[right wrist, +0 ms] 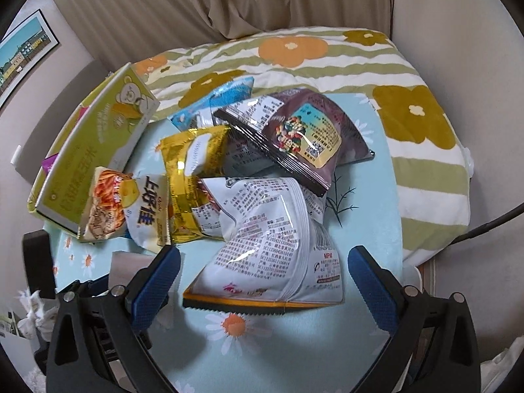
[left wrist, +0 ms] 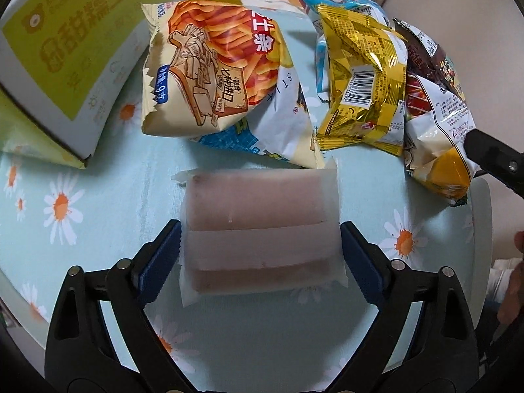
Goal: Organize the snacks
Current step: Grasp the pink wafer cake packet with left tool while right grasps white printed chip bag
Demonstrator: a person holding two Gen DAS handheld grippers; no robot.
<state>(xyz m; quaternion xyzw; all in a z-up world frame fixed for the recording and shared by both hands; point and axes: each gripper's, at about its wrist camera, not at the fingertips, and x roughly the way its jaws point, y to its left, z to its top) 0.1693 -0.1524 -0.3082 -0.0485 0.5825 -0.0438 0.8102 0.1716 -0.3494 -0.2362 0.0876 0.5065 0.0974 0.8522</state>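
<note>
My left gripper (left wrist: 260, 239) is open, its blue pads on either side of a pale translucent packet of pinkish bars (left wrist: 258, 226) lying flat on the daisy-print cloth (left wrist: 65, 203). My right gripper (right wrist: 263, 265) is open around a white crinkled snack bag (right wrist: 271, 245) with printed text. Behind lie a cheese-stick bag (left wrist: 216, 65), a gold foil bag (left wrist: 363, 78) and a dark purple bag (right wrist: 294, 134). The gold bag also shows in the right wrist view (right wrist: 193, 177). The right gripper's black finger (left wrist: 491, 160) shows at the left view's right edge.
A green and white carton (left wrist: 55, 49) lies at the far left, also in the right wrist view (right wrist: 95, 144). A blue snack bag (right wrist: 222, 98) sits behind the pile. A striped flower blanket (right wrist: 409, 98) lies beyond the cloth. The table edge runs at right (left wrist: 481, 229).
</note>
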